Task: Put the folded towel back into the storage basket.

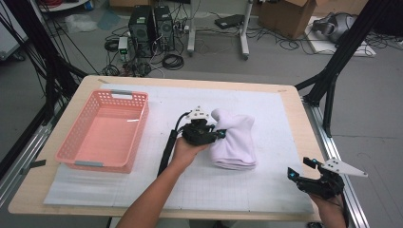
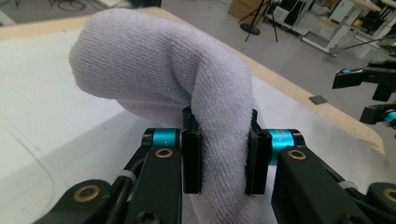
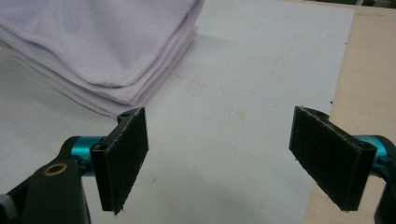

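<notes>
Currently the left gripper (image 2: 219, 161) is clamped on a fold of the white towel (image 1: 234, 137), its two black pads pressing the cloth from both sides in the left gripper view. The pinched part rises in a hump above the jaws; its lower run drops out of frame between them, so how much cloth is gathered cannot be told. From above, the towel lies folded near the middle of the white mat (image 1: 266, 190), right of the pink basket (image 1: 102, 130), and the left hand (image 1: 187, 149) covers its near left edge. The right gripper (image 3: 224, 158) stands released, jaws wide apart with only bare mat between them, near the table's (image 1: 299, 118) right edge. Folded towel layers show at the top left of the right gripper view, cut off by the frame. The right hand (image 1: 330, 206) is cropped at the bottom edge.
</notes>
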The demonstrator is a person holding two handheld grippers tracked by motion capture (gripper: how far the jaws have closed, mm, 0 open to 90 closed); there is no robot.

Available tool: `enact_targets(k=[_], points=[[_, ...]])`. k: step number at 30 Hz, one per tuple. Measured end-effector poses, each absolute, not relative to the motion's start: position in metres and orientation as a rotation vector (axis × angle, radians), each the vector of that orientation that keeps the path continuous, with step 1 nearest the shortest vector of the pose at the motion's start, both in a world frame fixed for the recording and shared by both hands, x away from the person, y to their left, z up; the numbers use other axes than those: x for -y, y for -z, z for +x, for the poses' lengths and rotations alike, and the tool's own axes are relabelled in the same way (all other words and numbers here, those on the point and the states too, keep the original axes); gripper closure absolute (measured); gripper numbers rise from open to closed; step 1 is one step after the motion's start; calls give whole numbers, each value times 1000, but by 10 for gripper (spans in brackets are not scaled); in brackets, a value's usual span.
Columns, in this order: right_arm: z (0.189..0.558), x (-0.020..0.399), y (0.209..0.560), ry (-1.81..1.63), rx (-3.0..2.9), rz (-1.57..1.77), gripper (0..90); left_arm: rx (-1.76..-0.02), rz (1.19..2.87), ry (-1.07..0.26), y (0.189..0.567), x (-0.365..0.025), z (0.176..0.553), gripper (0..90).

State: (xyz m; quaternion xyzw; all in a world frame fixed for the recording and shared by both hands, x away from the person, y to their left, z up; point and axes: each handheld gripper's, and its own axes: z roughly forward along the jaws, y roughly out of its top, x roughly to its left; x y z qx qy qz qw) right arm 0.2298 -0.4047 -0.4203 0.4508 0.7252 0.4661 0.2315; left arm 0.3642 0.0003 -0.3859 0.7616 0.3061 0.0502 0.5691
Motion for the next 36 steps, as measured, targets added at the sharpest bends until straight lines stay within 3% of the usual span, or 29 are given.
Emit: enact_targets(k=[36], points=[[231, 398, 412, -1329, -1979, 1214, 183, -717, 1660, -274, 320, -119, 346, 736]])
